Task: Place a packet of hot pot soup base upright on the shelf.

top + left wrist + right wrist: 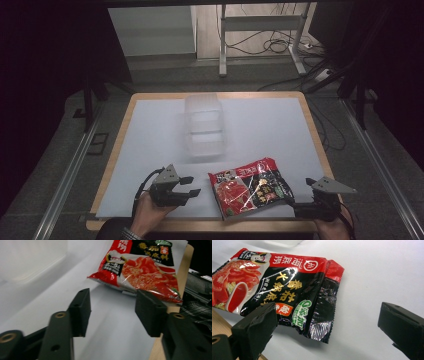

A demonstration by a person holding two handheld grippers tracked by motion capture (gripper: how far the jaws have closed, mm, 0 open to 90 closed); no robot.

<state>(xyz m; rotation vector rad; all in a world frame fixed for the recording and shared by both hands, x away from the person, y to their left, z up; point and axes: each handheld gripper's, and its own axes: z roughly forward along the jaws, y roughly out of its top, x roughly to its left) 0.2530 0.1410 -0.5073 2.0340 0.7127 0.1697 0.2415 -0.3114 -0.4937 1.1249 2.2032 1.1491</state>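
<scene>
Between the two grippers a red-and-black packet (250, 188) lies flat on the white sheet (270, 130). The left gripper (191, 186), partly closed, grips nothing; the right gripper (299, 192) gapes wide, empty. Beyond the left one stands a blurred clear bin (203, 127), contents indiscernible. The packet's Chinese print is unreadable to me.

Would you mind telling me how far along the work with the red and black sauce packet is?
Done: nothing visibly. The red and black foil sauce packet lies flat on the white sheet. In hand: the left tongs and right tongs flank it, both empty. Left: gripping it; the clear plastic bin holds nothing visible.
</scene>
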